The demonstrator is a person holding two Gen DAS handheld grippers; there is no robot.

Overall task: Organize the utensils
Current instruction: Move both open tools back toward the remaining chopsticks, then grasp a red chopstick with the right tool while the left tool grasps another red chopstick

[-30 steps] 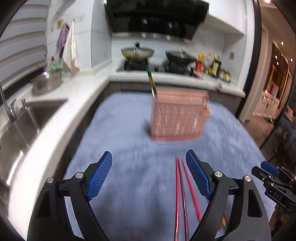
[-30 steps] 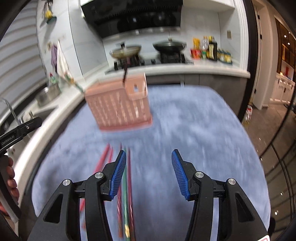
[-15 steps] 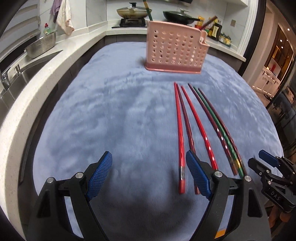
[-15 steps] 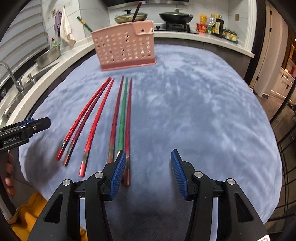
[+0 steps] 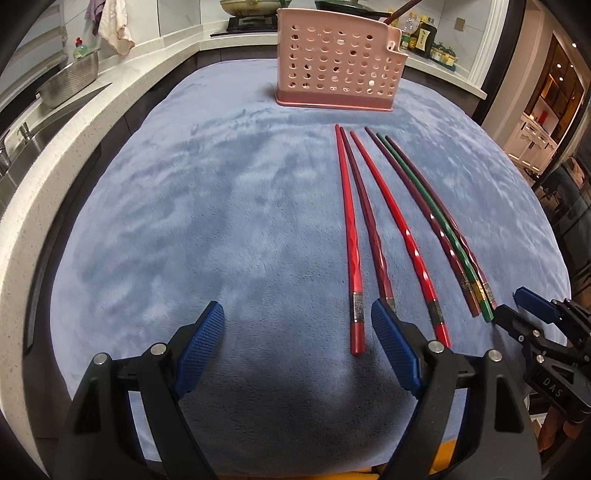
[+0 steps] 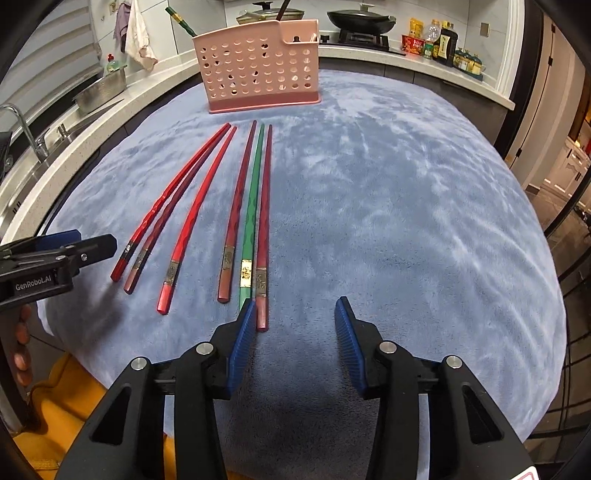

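Several chopsticks lie side by side on the blue cloth (image 5: 184, 221): bright red ones (image 5: 349, 229) (image 6: 195, 214), dark red ones (image 6: 263, 206) and a green one (image 5: 436, 214) (image 6: 253, 203). A pink perforated holder (image 5: 338, 62) (image 6: 258, 68) stands at the far end with a green and a dark chopstick in it. My left gripper (image 5: 297, 345) is open and empty at the near edge, its right finger beside the chopstick ends. My right gripper (image 6: 295, 332) is open and empty, its left finger over the near end of the green chopstick.
A white counter with a sink (image 6: 22, 147) and a steel colander (image 5: 70, 79) runs along the left. A stove with pans (image 6: 360, 18) and bottles (image 6: 443, 40) sits behind the holder. The cloth's right edge drops to the floor.
Both grippers have pulled back toward the near edge and tilted down; the holder now sits farther away and the full length of the chopsticks shows. Jaws stay open.
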